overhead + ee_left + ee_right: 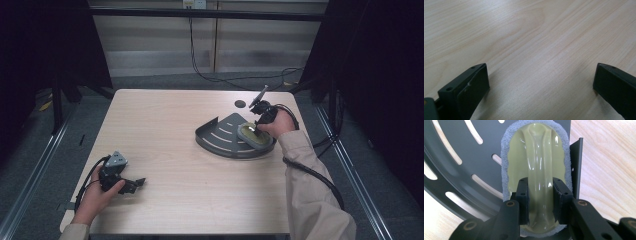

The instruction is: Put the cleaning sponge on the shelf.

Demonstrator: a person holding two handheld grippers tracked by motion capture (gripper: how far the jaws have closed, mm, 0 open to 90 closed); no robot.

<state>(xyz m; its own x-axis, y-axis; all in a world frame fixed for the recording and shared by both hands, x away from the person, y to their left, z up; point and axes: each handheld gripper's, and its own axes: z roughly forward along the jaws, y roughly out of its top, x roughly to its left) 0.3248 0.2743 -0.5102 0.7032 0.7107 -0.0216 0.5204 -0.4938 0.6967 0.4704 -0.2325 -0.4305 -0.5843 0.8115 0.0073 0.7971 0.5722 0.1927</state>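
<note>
A yellow-green scrub pad [251, 135] with a white foam rim and a raised glossy handle [537, 152] lies flat on a dark grey slotted quarter-round tray [220, 139] at the table's right middle. My right gripper [540, 192] points down onto it, and its two pads press the handle from both sides. In the high view the right gripper [258, 128] stands over the pad's far end. My left gripper [138, 183] rests low near the front left of the table, jaws wide apart [540, 75] over bare wood.
The tray's upright wall [576, 167] runs close along the pad's right side. A small dark round hole [240, 104] sits in the tabletop behind the tray. Black cables [225, 77] lie on the floor beyond the far edge.
</note>
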